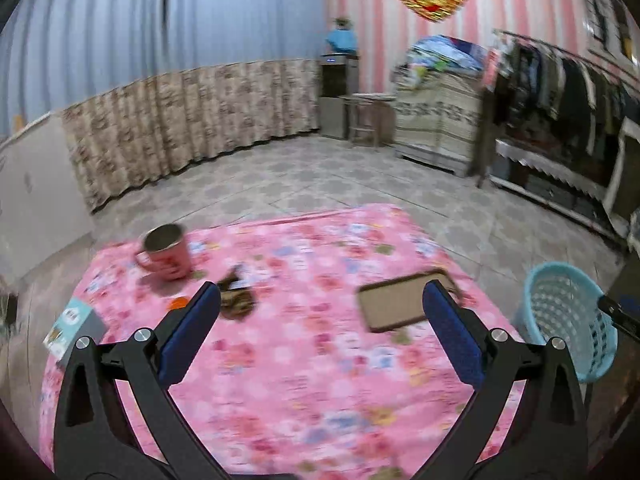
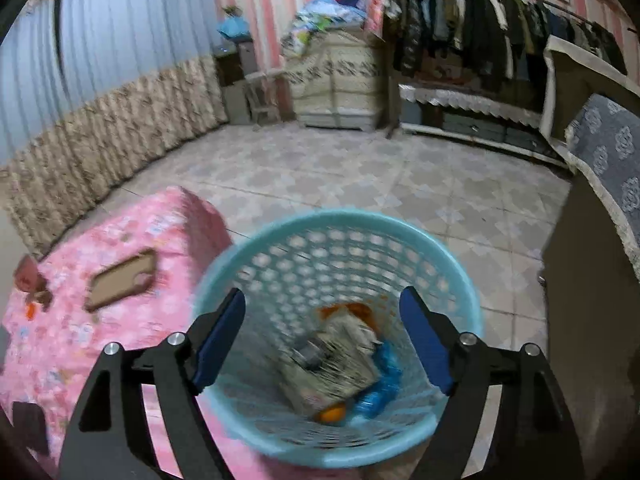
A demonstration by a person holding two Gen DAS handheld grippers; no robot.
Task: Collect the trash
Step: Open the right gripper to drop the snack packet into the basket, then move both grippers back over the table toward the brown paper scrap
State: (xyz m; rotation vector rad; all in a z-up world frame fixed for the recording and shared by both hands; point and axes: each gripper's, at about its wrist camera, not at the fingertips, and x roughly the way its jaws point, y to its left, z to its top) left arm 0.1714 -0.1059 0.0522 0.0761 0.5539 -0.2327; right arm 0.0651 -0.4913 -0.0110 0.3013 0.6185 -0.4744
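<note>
Pink-striped walls, blue curtain, tiled floor; low bench [image 1: 280, 380] under a pink floral cloth, with the blue mesh basket [image 2: 460, 280] on the floor just off its 3 o'clock edge.

Step in hand, as I read it: drop-off. Right hand-held gripper [image 2: 322, 334] hangs over the basket mouth, jaws spread wide, nothing between the pads. Directly below, inside the basket: crumpled paper wad [image 2: 332, 364], blue wrapper [image 2: 380, 380] at its 4 o'clock, something orange [image 2: 332, 414] at its 6 o'clock. The wad is blurred, so it may be dropping. Can't confirm.

Left hand-held gripper [image 1: 320, 316] is over the bench, jaws at full spread, empty. The view is motion-blurred.

Still on the bench, left-wrist view:
- dark crumpled scrap [image 1: 236, 300], near centre, just off the left fingertip
- small orange bit [image 1: 178, 303] at the scrap's 9 o'clock
- red mug [image 1: 166, 254] at the scrap's 10 o'clock, upright. Probably not trash.
- brown flat board or tray [image 1: 396, 304] at 3 o'clock, partly behind the right finger. Unclear if trash.
- booklet or box [image 1: 70, 328] at the 9 o'clock edge

Next move, my call: left goes for the dark scrap. It's closest and the jaws are already wide enough. It needs to descend, centre the scrap between the pads and close gently, since it looks soft and low-lying. Right should lift clear of the basket rim so the left has a path to the 3 o'clock side.
</note>
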